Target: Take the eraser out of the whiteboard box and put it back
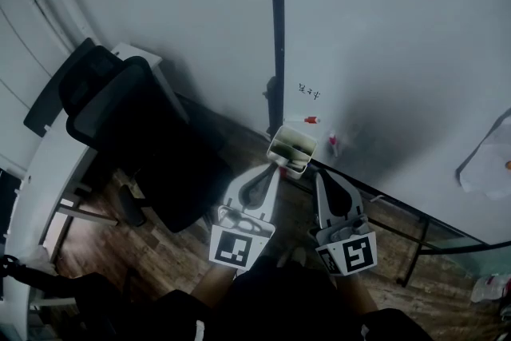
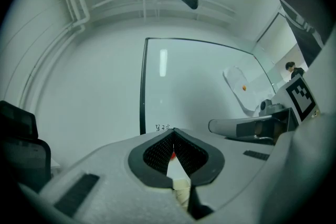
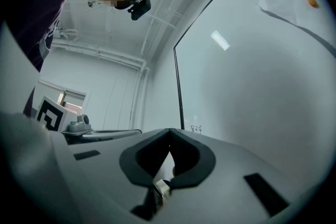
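Left tongs (image 1: 276,166) and right tongs (image 1: 320,175) both pressed together, empty. Box (image 1: 281,152) on the whiteboard (image 1: 383,52) sits just ahead of my left tip. Eraser (image 1: 294,144), I judge, is the dark shape inside, lengthwise along the board. Left nearer.

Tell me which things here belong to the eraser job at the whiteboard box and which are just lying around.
For the job:
whiteboard box (the eraser can't be made out in it)
left tool and right tool, both shut

Just lying about:
office chair
desk
red-capped marker
paper on the whiteboard
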{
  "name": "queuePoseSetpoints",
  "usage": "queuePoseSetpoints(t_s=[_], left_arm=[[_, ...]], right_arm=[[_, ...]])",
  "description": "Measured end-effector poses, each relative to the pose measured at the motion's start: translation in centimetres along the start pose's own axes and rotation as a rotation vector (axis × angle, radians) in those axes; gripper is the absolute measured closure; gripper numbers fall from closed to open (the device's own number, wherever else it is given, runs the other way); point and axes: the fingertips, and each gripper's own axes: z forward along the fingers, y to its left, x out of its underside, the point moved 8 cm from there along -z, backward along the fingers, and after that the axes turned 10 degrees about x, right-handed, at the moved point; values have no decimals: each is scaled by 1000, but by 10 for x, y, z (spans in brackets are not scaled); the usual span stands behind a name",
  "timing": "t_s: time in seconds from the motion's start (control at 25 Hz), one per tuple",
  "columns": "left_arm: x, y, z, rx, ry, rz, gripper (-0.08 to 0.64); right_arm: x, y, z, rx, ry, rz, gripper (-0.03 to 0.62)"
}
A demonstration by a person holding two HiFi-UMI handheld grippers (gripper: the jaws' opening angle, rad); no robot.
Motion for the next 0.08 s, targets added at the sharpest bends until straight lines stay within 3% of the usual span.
queuePoseSetpoints(t_s=[0.08], left_arm=[[0, -1, 1, 2, -3, -2, 555]], right_arm=[[0, -1, 0, -3, 2, -3, 591]])
